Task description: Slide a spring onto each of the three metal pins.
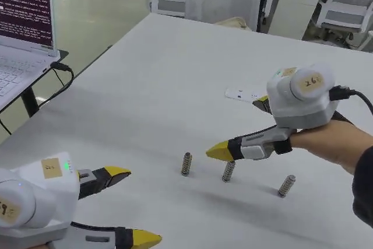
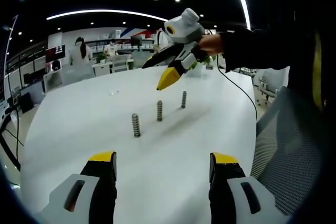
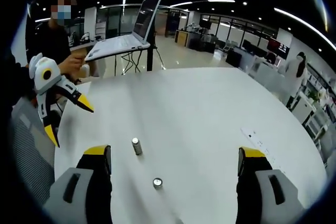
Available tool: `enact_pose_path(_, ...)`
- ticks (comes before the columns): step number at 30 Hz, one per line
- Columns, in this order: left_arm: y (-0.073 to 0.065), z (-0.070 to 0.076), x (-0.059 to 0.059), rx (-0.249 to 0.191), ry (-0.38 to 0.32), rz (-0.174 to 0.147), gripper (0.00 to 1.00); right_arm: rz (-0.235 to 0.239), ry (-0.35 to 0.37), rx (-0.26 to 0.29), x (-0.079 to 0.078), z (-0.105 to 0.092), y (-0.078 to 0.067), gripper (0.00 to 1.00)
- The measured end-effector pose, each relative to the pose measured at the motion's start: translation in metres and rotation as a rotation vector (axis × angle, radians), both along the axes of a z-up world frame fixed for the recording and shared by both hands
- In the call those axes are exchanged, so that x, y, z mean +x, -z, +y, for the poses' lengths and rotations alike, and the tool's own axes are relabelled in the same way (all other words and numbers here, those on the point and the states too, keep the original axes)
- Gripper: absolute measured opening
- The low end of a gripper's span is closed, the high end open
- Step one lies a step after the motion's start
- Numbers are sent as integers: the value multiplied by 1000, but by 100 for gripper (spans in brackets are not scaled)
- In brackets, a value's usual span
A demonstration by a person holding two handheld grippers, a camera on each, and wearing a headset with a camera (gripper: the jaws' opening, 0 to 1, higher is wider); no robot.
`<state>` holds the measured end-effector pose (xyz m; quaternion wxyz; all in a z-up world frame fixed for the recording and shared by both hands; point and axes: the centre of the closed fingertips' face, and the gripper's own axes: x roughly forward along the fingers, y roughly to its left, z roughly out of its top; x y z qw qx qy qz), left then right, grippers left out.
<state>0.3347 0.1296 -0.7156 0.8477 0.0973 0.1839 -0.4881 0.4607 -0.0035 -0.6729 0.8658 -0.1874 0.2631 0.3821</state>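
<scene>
Head view showed three springs (image 1: 228, 171) standing upright in a row on the bench (image 1: 175, 86), just below the spread right hand-held gripper (image 1: 242, 126), the left hand-held gripper (image 1: 133, 205), also spread, farther off.

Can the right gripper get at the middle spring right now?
Probably yes. The right gripper hovers close above the middle spring with its jaws open, nothing lies between them, and the left gripper is off to the side.

Open-plan office, desks (image 1: 294, 4), swivel chairs (image 1: 345, 5), laptop (image 1: 23, 21) (screen on)
</scene>
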Motion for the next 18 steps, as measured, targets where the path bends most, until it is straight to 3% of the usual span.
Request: enact_pose_path(18,-10,-7,4,-9,13,-6,68,-55,171,52,-29,-71,-15,100)
